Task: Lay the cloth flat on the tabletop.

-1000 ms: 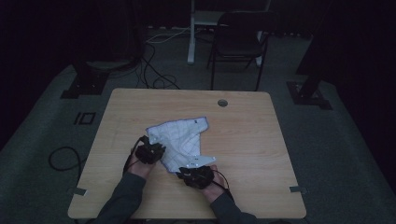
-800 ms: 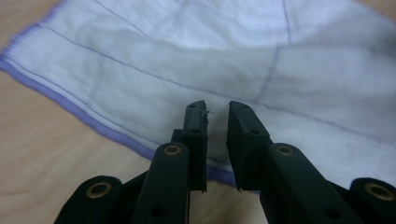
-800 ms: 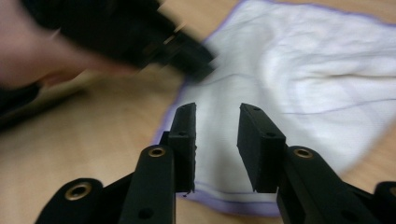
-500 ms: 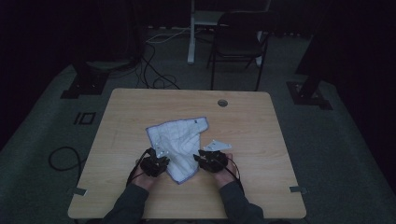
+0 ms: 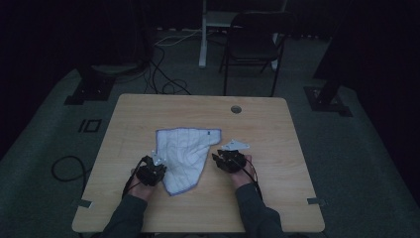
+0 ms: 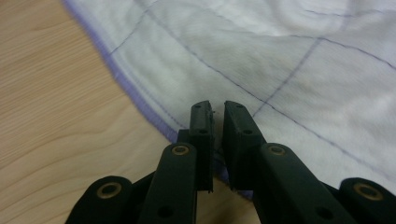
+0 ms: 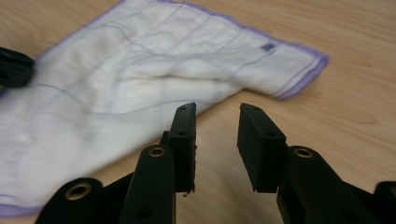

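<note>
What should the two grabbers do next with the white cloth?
Probably the right gripper should slide onto the cloth's near edge and close. Its jaws stand open over bare table, beside the cloth, while the left gripper has just been closing, jaws nearly together over the purple hem.

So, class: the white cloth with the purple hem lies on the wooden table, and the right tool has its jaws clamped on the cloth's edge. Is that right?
Not quite. The right tool stands open over bare table, beside the cloth, as the right gripper view shows. The rest holds.
</note>
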Demonstrator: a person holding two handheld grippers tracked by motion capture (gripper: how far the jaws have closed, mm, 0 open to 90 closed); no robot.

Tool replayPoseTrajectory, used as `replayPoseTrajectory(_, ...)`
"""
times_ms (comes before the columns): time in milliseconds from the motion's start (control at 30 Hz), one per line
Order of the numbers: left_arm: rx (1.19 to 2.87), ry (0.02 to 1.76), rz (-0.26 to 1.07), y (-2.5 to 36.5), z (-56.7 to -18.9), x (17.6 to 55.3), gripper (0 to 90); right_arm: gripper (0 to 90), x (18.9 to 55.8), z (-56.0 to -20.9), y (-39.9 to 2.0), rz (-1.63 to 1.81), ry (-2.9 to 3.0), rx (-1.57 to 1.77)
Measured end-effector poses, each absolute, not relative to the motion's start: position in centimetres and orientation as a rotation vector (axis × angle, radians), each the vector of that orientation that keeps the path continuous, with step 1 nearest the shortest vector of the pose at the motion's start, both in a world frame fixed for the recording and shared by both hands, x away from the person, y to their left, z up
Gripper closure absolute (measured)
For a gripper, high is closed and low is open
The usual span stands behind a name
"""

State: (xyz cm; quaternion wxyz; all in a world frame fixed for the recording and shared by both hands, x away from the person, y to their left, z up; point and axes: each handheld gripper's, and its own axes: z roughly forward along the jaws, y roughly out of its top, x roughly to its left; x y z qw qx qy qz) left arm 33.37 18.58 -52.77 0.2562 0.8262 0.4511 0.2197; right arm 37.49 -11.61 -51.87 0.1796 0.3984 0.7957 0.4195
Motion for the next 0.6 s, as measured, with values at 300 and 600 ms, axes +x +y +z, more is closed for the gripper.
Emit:
replayPoseTrajectory(300, 2.212, 1.224, 0.624, 18.7, -51.7, 32.6, 75.9, 61.0, 39.8, -52.9, -11.9, 1.094, 2.258, 1.126)
replayPoseTrajectory(600, 2.224, 1.029, 0.554, 14.0, -50.5, 32.0, 68.1, 49.6, 42.1, -53.6, -11.5, 1.041, 2.304, 1.148)
